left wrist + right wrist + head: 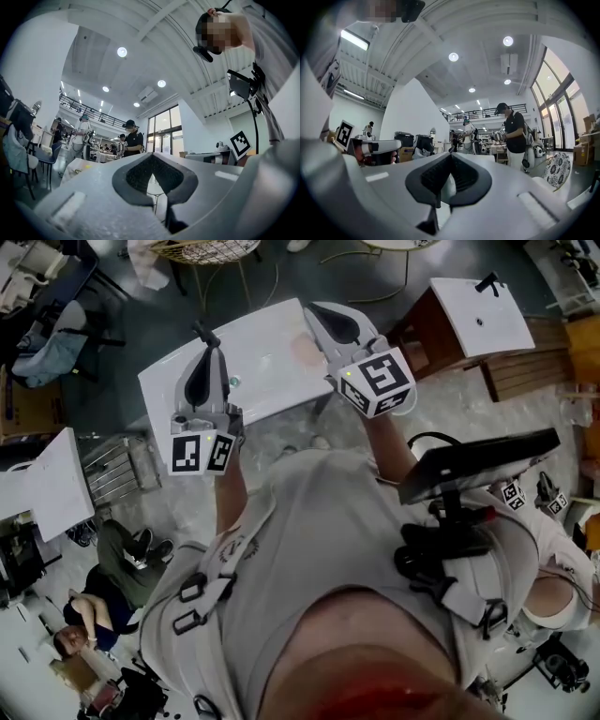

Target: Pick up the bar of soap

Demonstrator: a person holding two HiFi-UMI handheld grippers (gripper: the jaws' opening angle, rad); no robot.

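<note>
**A:** Where is the bar of soap lying?

**B:** I'm taking the pale pinkish patch on the white desk (267, 381) for the bar of soap (305, 351), though it's showing too faintly to be sure. It's lying flat just beside the right tool (314, 309), on the side facing the left tool (202, 334), and much nearer the right one.

**A:** Is either tool carrying anything?

**B:** No. Each gripper view is showing its jaws pressed together with nothing between them. Both tools are pointing out across the room rather than down at the desk, so neither gripper view is catching the soap.

**A:** How is it going to handle?

**B:** I'm guessing it's light and stiff but slick, so it's likely to squirt out of a hard or off-centre pinch. I'd be taking it across its narrower width, with the pads flat on the two long sides at mid-length. The jaws would be opening just wider than the bar and coming down close to the desk.
</note>
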